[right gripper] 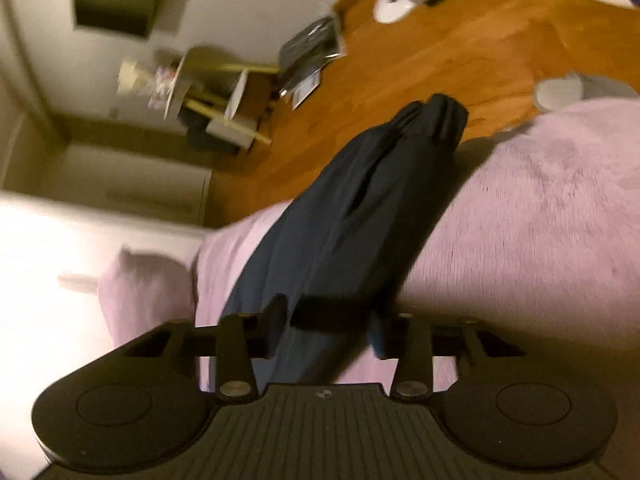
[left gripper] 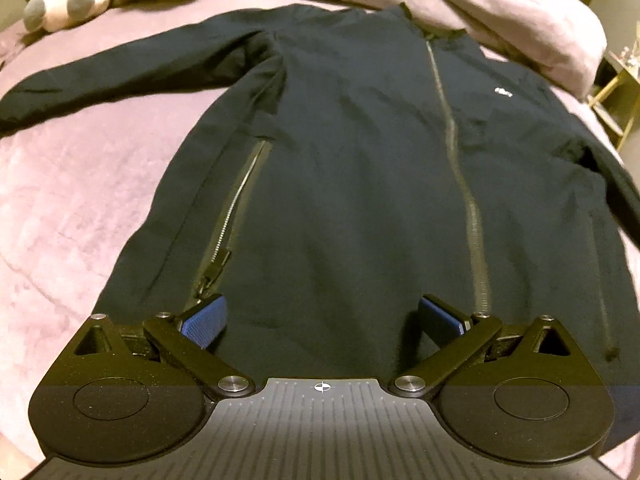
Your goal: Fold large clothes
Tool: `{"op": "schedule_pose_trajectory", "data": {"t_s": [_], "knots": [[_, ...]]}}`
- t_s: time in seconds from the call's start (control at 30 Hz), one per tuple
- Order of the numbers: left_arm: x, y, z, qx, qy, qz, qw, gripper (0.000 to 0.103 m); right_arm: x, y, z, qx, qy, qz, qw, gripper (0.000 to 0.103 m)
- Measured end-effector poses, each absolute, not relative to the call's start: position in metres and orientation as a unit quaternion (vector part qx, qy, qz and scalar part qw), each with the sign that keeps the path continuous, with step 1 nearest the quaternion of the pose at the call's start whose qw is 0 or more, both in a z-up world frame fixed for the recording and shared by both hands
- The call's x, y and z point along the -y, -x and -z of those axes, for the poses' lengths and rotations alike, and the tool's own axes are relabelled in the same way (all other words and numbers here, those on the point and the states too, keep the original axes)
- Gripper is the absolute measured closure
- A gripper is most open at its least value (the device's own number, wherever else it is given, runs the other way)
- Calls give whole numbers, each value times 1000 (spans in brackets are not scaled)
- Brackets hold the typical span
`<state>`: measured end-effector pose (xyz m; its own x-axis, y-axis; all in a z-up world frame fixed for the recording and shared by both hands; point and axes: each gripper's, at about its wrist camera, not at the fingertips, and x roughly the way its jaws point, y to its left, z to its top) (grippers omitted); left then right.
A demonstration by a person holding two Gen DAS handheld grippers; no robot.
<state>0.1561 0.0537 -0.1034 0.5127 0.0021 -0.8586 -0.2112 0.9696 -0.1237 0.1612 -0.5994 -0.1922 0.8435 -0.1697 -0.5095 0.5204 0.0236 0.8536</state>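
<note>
A dark navy zip jacket [left gripper: 352,152] lies flat, front up, on a pink fleece bed cover [left gripper: 80,200], collar at the far end and one sleeve [left gripper: 120,76] stretched out to the left. My left gripper [left gripper: 322,320] is open, its blue pads [left gripper: 204,320] spread just above the jacket's hem by a pocket zipper [left gripper: 236,208]. In the blurred right wrist view, the jacket's other sleeve [right gripper: 360,208] runs across the bed edge, cuff [right gripper: 436,120] hanging over the floor. My right gripper [right gripper: 332,328] is open, with its fingers on either side of that sleeve.
Plush toys [left gripper: 68,0] and a bunched pink blanket [left gripper: 500,12] lie beyond the collar. The bed cover [right gripper: 540,220] ends at a wooden floor [right gripper: 420,48] with a small side table [right gripper: 208,92] and scattered items.
</note>
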Motion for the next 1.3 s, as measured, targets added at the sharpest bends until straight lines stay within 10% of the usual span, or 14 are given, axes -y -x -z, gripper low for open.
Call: {"op": "schedule_pose_trajectory", "data": {"t_s": [0.13, 0.47, 0.67, 1.07, 1.3], "knots": [[-60, -165, 108, -491, 105, -76, 862, 0, 597, -184, 197, -160, -635, 256, 711, 90], [-68, -181, 89, -453, 131, -51, 880, 0, 405, -271, 19, -199, -123, 114, 965, 92], [-66, -194, 70, -423, 156, 4, 893, 0, 232, -274, 36, -273, 63, -117, 953, 34], [-28, -286, 108, -447, 248, 134, 849, 1, 317, -219, 81, -341, -187, -63, 919, 42], [6, -332, 136, -482, 259, 141, 825, 24, 348, -189, 102, -343, -253, -52, 903, 42]]}}
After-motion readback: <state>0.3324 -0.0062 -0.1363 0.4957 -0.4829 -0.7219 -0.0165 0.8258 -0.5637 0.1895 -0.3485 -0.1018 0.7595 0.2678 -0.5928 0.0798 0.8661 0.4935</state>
